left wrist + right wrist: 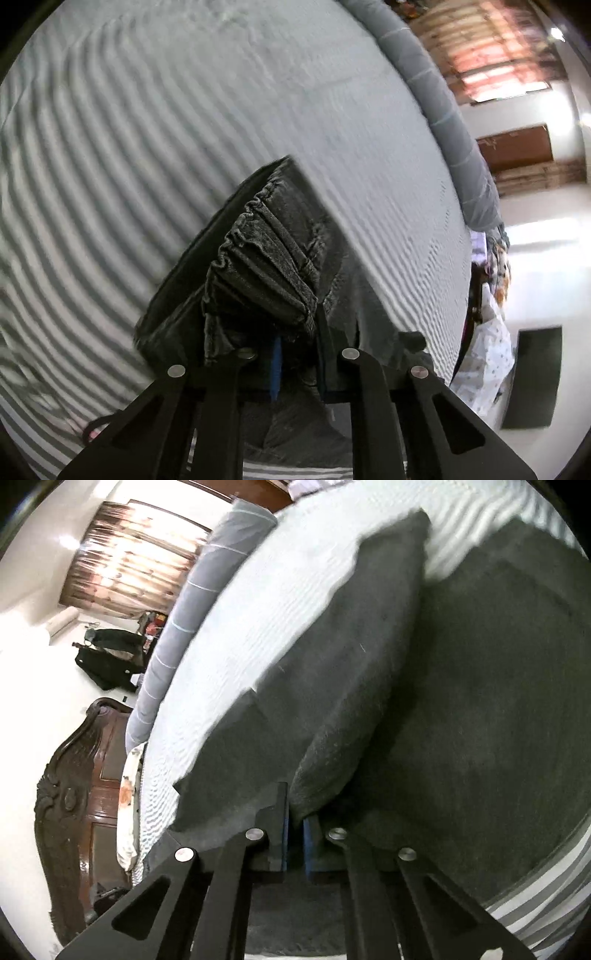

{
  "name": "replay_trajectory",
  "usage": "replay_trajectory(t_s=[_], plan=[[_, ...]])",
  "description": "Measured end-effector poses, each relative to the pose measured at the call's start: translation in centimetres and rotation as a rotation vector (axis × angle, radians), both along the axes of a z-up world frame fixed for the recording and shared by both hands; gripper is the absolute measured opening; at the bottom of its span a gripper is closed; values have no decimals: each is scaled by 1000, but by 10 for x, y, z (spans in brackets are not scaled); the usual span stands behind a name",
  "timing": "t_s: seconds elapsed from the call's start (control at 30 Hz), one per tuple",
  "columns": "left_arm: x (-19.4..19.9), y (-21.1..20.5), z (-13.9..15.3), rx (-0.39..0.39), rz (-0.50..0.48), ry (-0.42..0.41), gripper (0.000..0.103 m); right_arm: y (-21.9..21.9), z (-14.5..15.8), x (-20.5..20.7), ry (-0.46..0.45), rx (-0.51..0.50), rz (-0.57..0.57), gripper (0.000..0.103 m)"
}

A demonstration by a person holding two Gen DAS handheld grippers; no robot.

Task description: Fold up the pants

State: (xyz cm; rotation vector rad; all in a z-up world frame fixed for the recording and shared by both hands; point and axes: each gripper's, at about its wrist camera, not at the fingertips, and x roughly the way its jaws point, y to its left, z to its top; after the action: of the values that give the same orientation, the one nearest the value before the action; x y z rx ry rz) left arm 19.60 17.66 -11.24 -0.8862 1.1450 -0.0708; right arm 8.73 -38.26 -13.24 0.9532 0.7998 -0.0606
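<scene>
A: Where are the pants [258, 258]?

B: On the striped bed [110, 147]. The left hand-held gripper [295, 332] pinches the gathered waistband; the right hand-held gripper [295, 819] pinches a fabric fold.

A: Room?

B: Bare sheet runs beyond the waistband to the grey bolster [443, 129] along the bed's far edge.

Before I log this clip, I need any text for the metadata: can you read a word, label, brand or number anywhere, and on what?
None can be read.
Pants: dark washed denim with a gathered waistband, no tag or brand showing.
Striped bedsheet: a plain pattern, no print.
Left gripper and right gripper: black, with no markings.
Room behind: too blurred to tell.
</scene>
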Motion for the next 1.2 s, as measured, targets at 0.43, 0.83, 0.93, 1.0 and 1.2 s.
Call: replay_trajectory(t_s=[0.43,0.83,0.93,1.0,1.2], plan=[[50,-49,88,220,-399,-401,14,-3,38,-25,-56,-79,7,4],[-5,2,-14,224,-352,74,15,17,-17,-63,109,-78,63,4],[-14,3,-22,204,-325,92,16,18,-15,-63,123,-96,68,4],[-19,4,-20,206,-313,87,17,18,-13,-64,119,-102,70,4],[-43,12,-19,155,-302,73,24,18,-6,-69,117,-133,65,3]])
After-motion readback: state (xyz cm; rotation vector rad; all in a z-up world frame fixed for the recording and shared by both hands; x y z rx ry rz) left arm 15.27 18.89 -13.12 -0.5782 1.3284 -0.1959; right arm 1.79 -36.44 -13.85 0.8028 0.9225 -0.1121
